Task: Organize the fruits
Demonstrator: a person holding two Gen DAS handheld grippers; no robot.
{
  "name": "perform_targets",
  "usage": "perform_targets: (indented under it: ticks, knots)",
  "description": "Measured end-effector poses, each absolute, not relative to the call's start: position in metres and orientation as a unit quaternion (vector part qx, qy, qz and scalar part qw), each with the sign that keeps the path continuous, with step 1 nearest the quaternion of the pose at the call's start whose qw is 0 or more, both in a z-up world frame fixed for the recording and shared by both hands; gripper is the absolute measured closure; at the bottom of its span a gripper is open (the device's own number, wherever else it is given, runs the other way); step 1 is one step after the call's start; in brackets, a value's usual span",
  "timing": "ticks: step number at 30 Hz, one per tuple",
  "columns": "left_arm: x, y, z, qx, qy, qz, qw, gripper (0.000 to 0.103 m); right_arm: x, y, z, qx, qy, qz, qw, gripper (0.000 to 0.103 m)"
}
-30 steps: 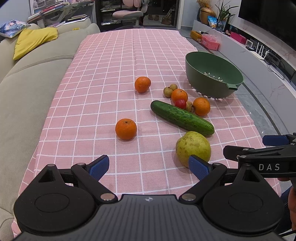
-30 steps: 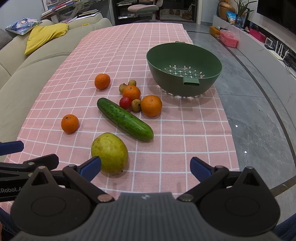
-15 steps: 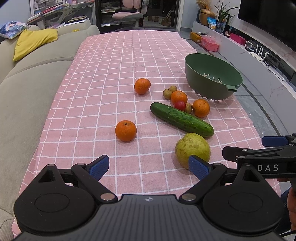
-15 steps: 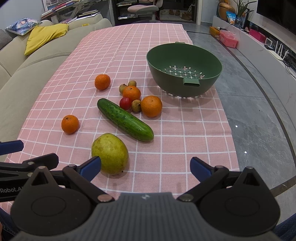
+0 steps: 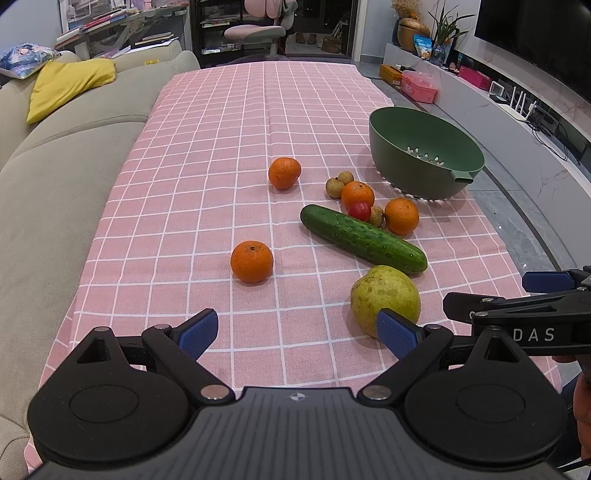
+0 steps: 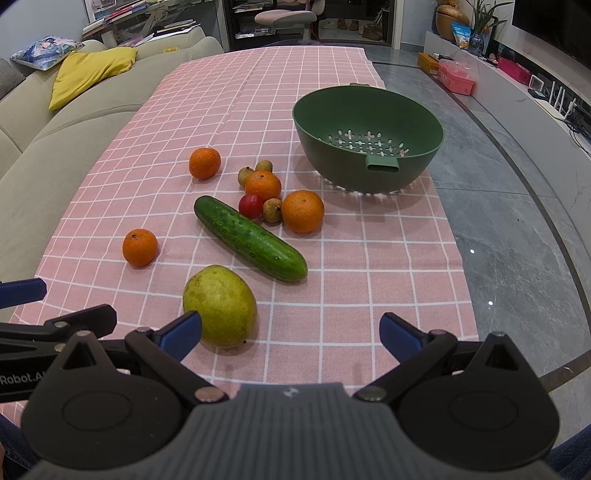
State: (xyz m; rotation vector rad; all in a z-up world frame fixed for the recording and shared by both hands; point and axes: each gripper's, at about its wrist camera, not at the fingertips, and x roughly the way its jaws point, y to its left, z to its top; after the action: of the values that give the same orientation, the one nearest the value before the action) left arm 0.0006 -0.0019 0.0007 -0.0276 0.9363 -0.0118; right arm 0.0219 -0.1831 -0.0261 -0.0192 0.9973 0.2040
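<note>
On the pink checked cloth point(image 5: 207, 192) lie a yellow-green pear point(image 5: 384, 295) point(image 6: 219, 304), a cucumber point(image 5: 362, 238) point(image 6: 249, 236), several oranges point(image 5: 252, 261) point(image 6: 303, 211), a small red tomato point(image 6: 250, 206) and small brown fruits point(image 6: 272, 210). An empty green colander bowl point(image 5: 424, 155) point(image 6: 367, 136) stands at the far right. My left gripper point(image 5: 297, 330) is open near the front edge, its right finger just in front of the pear. My right gripper point(image 6: 291, 330) is open too, its left finger beside the pear.
A beige sofa point(image 5: 62, 155) with a yellow cushion point(image 5: 66, 86) runs along the table's left side. Grey stone floor point(image 6: 509, 229) lies right of the table, with a low white shelf point(image 5: 517, 122) beyond. A desk chair point(image 5: 255, 33) stands past the far end.
Both grippers have stayed open and nearly still. The left wrist view has drifted slightly back, so the fruits sit a little farther up and away.
</note>
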Motion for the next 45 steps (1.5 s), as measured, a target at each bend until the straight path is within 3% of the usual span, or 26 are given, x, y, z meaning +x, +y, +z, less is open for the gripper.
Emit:
perform_targets:
  ticks: [35,45]
  knots:
    - [0.0,0.01,0.0,-0.025,0.455,0.013,0.89,0.0,0.021,-0.183,-0.025,0.009,0.464,0.115,0.878,0.005]
    - [-0.001,0.034,-0.003,-0.036,0.461,0.05,0.885,0.0,0.033,-0.157,-0.048,0.019,0.465,0.161,0.871,0.007]
